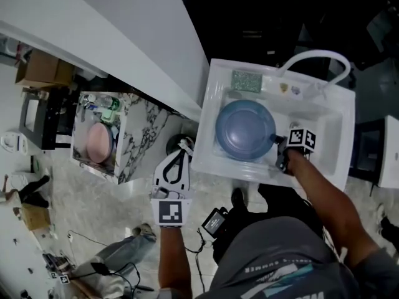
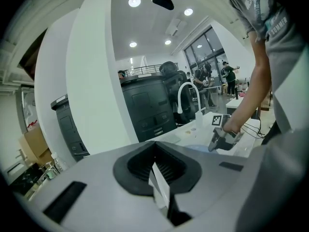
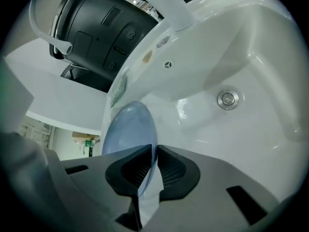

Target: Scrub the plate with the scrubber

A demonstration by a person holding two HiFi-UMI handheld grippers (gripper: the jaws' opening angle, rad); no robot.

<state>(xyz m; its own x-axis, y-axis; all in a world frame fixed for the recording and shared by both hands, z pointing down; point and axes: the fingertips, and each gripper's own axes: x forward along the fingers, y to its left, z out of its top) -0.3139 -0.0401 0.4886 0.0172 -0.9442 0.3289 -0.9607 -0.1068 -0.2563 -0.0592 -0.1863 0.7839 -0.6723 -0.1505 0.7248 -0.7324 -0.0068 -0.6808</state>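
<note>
Grips the blue plate by its rim with the right gripper in the white sink, green scrubber beyond. Holds the left gripper closed, empty, outside.

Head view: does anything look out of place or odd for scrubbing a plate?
Nothing spilled or broken. One oddity: the green scrubber lies untouched on the sink's back ledge, while the right claw grips the blue plate's rim and the left claw hangs shut and empty outside the sink.
</note>
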